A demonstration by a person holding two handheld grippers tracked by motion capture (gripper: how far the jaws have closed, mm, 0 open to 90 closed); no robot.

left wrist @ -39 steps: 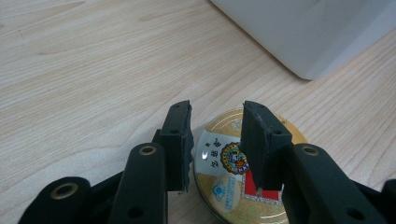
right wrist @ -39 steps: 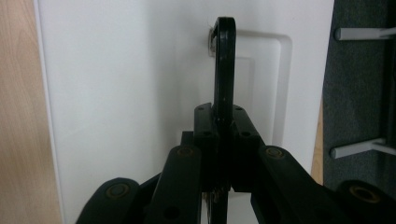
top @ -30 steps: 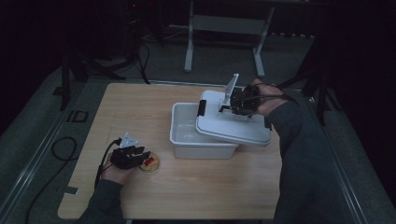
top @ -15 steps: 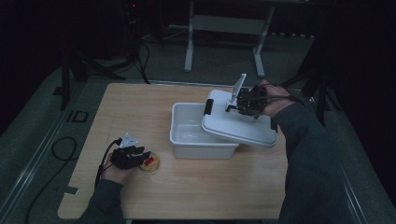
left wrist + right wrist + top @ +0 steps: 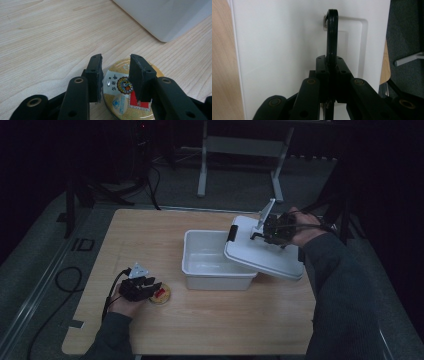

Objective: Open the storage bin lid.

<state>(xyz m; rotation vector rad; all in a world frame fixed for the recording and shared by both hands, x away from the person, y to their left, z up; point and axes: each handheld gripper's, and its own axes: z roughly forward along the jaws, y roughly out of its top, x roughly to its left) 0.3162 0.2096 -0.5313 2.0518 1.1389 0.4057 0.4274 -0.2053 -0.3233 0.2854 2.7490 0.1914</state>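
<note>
Right gripper (image 5: 331,82) I've got clamped on the smooth white lid's (image 5: 265,251) thin black handle (image 5: 332,37), left gripper (image 5: 115,75) gaping over a round gold tin (image 5: 117,100).

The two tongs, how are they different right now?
The right tongs are shut on the black handle of the white lid; the left tongs are open. The right tongs hold the lid above the tub; the left tongs sit low over a gold tin. Both are black.
</note>
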